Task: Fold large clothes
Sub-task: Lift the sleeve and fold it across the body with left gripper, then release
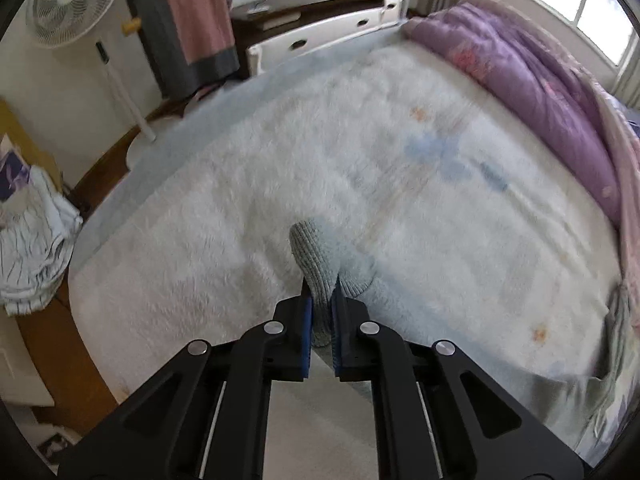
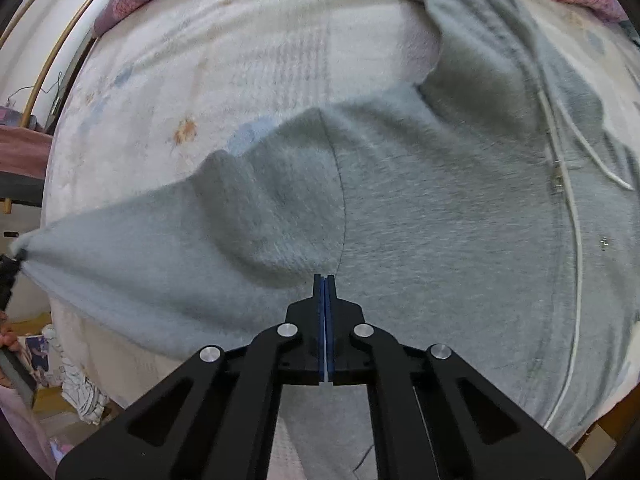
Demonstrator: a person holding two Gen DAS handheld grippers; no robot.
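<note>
A grey zip hoodie (image 2: 420, 208) lies spread on the white fleece bed cover (image 2: 240, 60), hood at the far right, white drawstrings and zipper down its right side. My left gripper (image 1: 321, 280) is shut on the ribbed sleeve cuff (image 1: 316, 256) and holds it above the bed. In the right wrist view that sleeve (image 2: 120, 248) stretches out to the left edge. My right gripper (image 2: 324, 278) is shut on the hoodie fabric near the armpit seam.
A purple quilt (image 1: 532, 80) is bunched along the far right side of the bed. A standing fan (image 1: 72, 0), hanging clothes (image 1: 192, 20) and a white drawer unit (image 1: 320, 36) stand beyond the bed. A pile of striped laundry (image 1: 32, 248) lies at the left.
</note>
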